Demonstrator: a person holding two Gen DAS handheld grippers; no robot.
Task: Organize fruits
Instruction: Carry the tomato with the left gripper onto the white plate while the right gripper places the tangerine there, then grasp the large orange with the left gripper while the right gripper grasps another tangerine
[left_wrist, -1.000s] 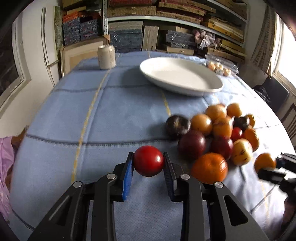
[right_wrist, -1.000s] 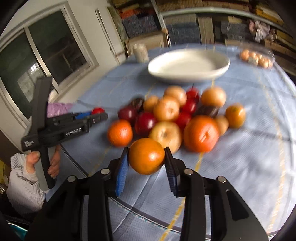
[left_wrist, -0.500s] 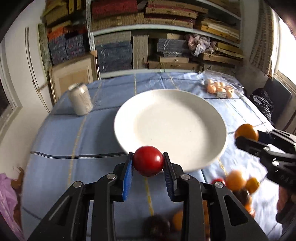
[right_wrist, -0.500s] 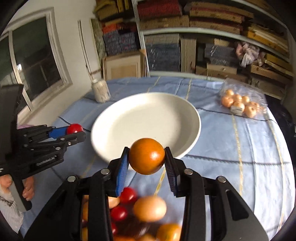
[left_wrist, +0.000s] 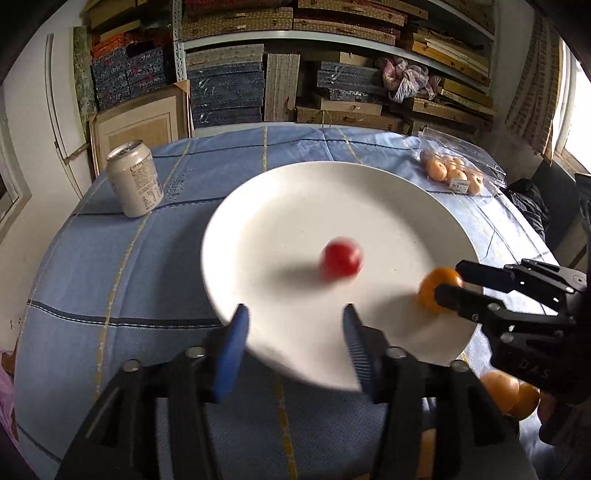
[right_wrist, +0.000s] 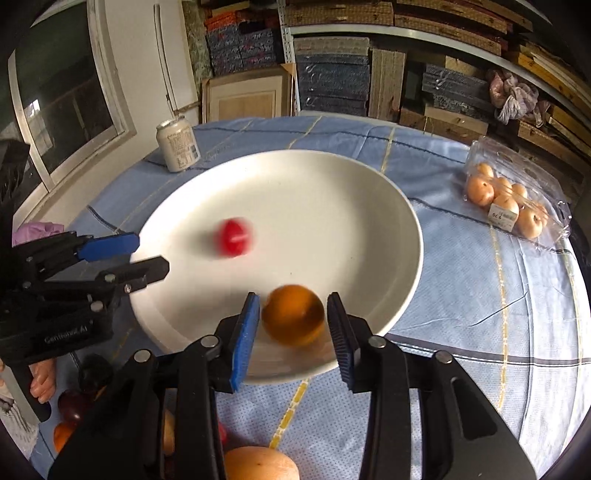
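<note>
A white plate (left_wrist: 295, 221) (right_wrist: 314, 203) lies on the blue tablecloth. A small red fruit (left_wrist: 341, 258) (right_wrist: 234, 237), blurred with motion, is free over the plate's middle. My left gripper (left_wrist: 295, 328) (right_wrist: 151, 254) hangs over the plate's near-left rim, its jaws opening with nothing between them. Over the plate's near-right part, my right gripper (right_wrist: 293, 314) (left_wrist: 448, 280) is shut on an orange fruit (right_wrist: 293, 314) (left_wrist: 437, 290).
A drink can (left_wrist: 135, 182) (right_wrist: 178, 144) stands left of the plate. A clear pack of small orange fruits (left_wrist: 454, 175) (right_wrist: 509, 206) lies at the right. Loose fruits (right_wrist: 258, 465) (left_wrist: 509, 395) lie near the front edge. Crowded shelves stand behind the table.
Both grippers moved from the fruit pile to over the plate. The left jaws spread and let go of the red fruit, which now moves over the plate. The right still holds the orange.
</note>
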